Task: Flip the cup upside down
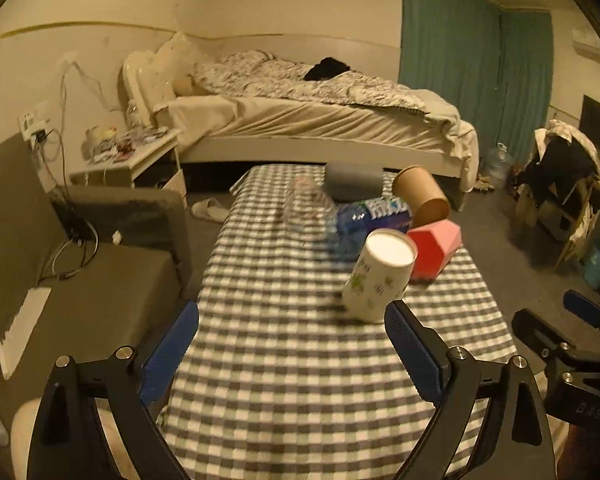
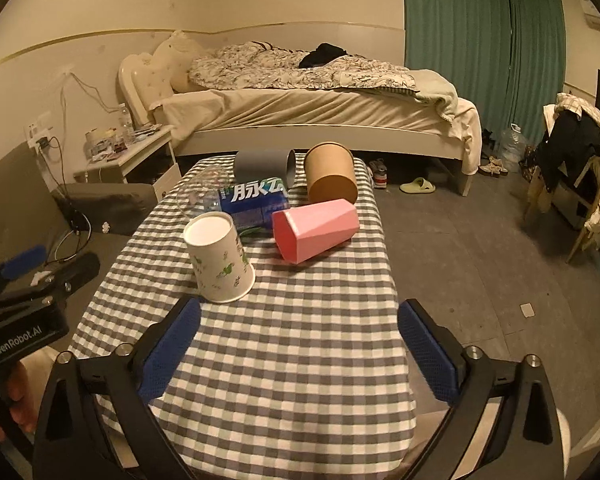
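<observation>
a white paper cup with green leaf print (image 2: pixel 220 258) stands upside down, base up, on the grey-and-white checked tablecloth (image 2: pixel 300 340), near the table's left side. behind it lie a pink faceted cup (image 2: pixel 316 228) on its side, a brown paper cup (image 2: pixel 331 172), a grey cylinder (image 2: pixel 262 164) and a blue-labelled plastic bottle (image 2: pixel 254 202). the left gripper (image 1: pixel 292 328) and the right gripper (image 2: pixel 300 324) both hang with jaws spread wide, holding nothing.

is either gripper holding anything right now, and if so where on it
Nothing is held. The left gripper and right gripper are both open over the checkered table; the white paper cup stands upside down, untouched.
</observation>
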Action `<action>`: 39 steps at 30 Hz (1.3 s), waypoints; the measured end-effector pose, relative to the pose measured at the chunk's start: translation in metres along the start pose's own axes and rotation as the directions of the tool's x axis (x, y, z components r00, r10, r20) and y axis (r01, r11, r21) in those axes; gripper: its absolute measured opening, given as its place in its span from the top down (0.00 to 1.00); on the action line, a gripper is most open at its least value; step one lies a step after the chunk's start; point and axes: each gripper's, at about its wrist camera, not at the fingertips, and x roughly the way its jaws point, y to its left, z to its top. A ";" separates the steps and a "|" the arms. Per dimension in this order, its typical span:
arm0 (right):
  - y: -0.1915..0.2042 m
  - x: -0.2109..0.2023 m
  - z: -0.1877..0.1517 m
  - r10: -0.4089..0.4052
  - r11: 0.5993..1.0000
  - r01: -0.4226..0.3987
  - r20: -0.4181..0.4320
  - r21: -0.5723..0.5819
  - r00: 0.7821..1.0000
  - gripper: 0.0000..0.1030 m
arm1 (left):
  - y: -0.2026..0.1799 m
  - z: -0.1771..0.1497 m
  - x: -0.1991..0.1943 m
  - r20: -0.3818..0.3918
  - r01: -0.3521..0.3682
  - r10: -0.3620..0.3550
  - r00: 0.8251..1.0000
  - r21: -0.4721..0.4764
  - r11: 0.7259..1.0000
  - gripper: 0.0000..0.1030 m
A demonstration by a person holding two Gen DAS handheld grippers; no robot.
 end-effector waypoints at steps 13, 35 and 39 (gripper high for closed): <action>-0.005 0.007 -0.008 -0.033 0.999 0.033 -0.002 0.020 0.999 0.00 | -0.007 -0.005 0.003 -0.002 0.008 -0.008 1.000 0.017 1.000 0.06; -0.004 0.011 -0.009 -0.030 0.999 0.030 0.002 0.020 1.000 0.00 | -0.010 -0.003 0.000 0.011 -0.005 0.004 1.000 0.034 0.999 0.06; -0.004 0.011 -0.009 -0.031 0.999 0.031 0.002 0.021 1.000 0.00 | -0.009 -0.004 0.000 0.012 -0.006 0.006 1.000 0.036 0.999 0.06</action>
